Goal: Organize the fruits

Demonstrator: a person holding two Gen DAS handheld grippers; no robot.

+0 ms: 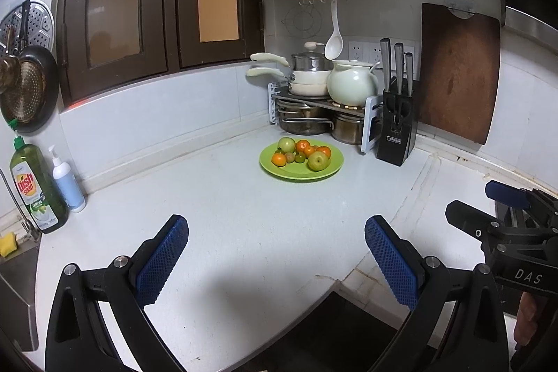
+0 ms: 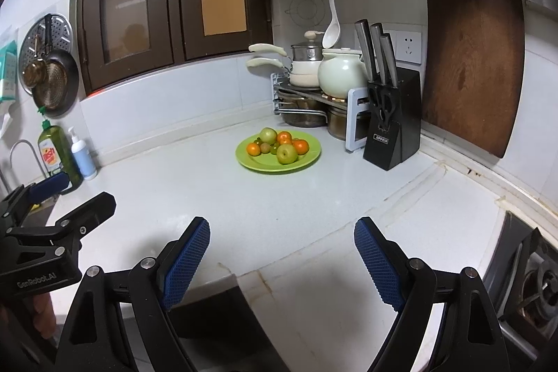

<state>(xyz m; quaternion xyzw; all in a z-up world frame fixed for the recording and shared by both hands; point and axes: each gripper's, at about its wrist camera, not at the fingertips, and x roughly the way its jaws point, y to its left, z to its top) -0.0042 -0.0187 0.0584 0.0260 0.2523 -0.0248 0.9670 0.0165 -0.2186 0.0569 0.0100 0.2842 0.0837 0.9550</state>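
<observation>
Fruits (image 1: 300, 154) lie heaped on a green plate (image 1: 275, 169) toward the far corner of the white counter (image 1: 226, 215), at 12 o'clock from both grippers and well apart from them. The heap shows 2 green apples, several oranges and a few smaller green and brownish pieces, all touching or nearly so.

Left gripper (image 1: 276, 253): fingers released, blue pads spread wide, nothing between them, held above the near counter edge. Right gripper (image 2: 281, 255): fingers released, pads spread wide, nothing between them, also above the near edge. Each gripper shows at the side of the other's view: the right at 3 o'clock in the left view, the left at 9 o'clock in the right view.

From the plate: knife block (image 1: 397, 128) at 2 o'clock, near; pot rack (image 1: 321, 107) at 12 o'clock, just behind; cutting board (image 1: 460, 75) leaning on the wall past the block; soap bottle (image 1: 36, 187) at 9 o'clock, well apart
</observation>
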